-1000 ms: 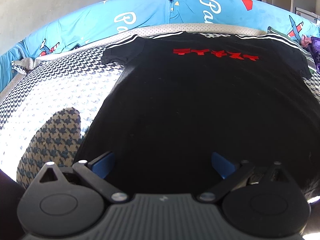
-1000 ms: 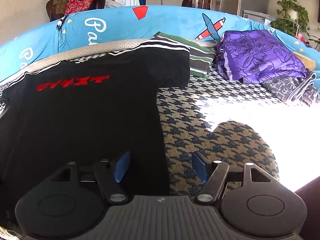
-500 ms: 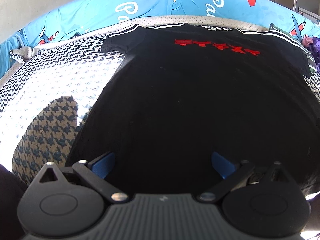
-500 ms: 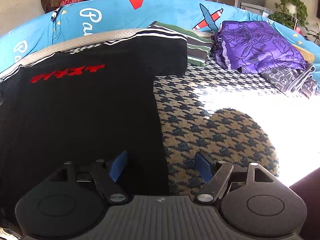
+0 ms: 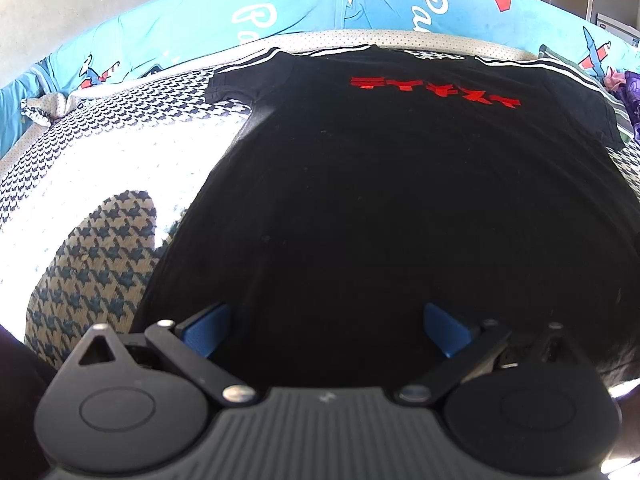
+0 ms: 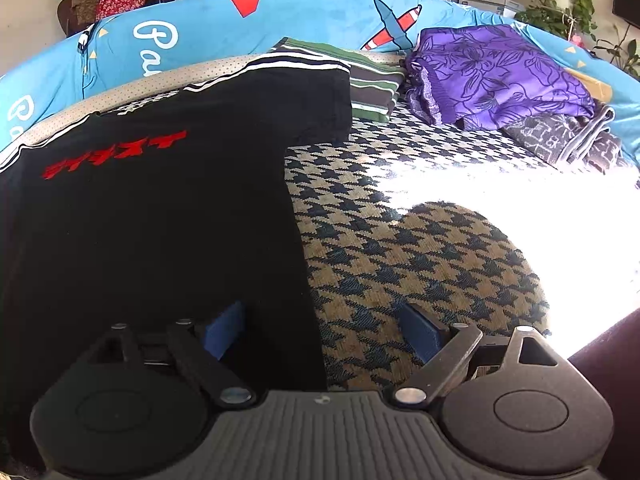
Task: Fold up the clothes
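Observation:
A black T-shirt (image 5: 400,200) with red lettering and white shoulder stripes lies spread flat on a houndstooth bed cover (image 5: 100,168). It also shows in the right wrist view (image 6: 152,216), with its right side edge running down toward the gripper. My left gripper (image 5: 326,330) is open, low over the shirt's bottom hem near its left corner. My right gripper (image 6: 322,330) is open and straddles the shirt's right side edge near the hem, one blue finger (image 6: 222,330) over the shirt, the other over the cover.
A blue patterned bolster (image 6: 280,20) runs along the far side. A folded green striped garment (image 6: 372,84), a purple floral cloth (image 6: 496,76) and a grey patterned garment (image 6: 568,140) lie at the back right. Bright sunlight washes out part of the cover (image 6: 520,192).
Both grippers have moved slightly forward and lower over the shirt's hem. Both stay open. The shirt has not moved.

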A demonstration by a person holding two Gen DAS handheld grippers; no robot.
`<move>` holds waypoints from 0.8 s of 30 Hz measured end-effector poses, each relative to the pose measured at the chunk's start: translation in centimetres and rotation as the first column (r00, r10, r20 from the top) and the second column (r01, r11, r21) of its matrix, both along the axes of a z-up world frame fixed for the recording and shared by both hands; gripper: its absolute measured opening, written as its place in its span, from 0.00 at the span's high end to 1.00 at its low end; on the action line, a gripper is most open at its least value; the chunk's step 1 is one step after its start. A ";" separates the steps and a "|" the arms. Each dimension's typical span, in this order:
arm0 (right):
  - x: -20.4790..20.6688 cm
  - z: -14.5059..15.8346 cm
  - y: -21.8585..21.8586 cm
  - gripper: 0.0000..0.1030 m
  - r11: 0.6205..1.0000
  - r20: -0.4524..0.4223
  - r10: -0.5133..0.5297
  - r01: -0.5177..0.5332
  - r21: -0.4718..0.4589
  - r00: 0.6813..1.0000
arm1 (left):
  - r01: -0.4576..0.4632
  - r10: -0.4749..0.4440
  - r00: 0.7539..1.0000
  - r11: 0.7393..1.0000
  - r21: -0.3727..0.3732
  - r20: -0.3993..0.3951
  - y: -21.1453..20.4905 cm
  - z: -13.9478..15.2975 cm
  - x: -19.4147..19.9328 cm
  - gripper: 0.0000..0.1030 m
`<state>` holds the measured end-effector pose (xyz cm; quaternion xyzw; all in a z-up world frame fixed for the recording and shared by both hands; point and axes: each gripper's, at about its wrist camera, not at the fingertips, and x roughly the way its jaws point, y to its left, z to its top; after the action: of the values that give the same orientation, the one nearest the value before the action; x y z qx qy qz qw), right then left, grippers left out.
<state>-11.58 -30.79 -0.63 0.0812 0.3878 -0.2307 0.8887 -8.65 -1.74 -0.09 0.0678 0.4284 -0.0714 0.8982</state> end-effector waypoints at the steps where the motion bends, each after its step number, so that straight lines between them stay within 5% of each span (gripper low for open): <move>1: 0.0 0.0 0.0 0.16 1.000 0.001 -0.002 0.002 -0.001 1.000 | 0.000 0.000 1.000 1.000 -0.001 0.000 0.0 0.0 0.0 0.00; 7: 0.0 -0.1 -0.2 0.08 0.999 -0.007 -0.030 0.031 0.013 1.000 | 0.000 0.000 1.000 1.000 0.001 -0.003 -0.1 0.0 0.0 0.00; 24: 0.3 0.1 -0.2 0.06 0.998 -0.026 -0.048 0.049 0.034 0.998 | -0.032 0.032 0.999 0.999 -0.002 -0.019 -0.2 -0.1 0.2 0.00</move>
<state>-11.23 -30.97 -0.58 0.1033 0.4009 -0.2466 0.8762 -8.47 -1.91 -0.17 0.0594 0.4378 -0.0583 0.8952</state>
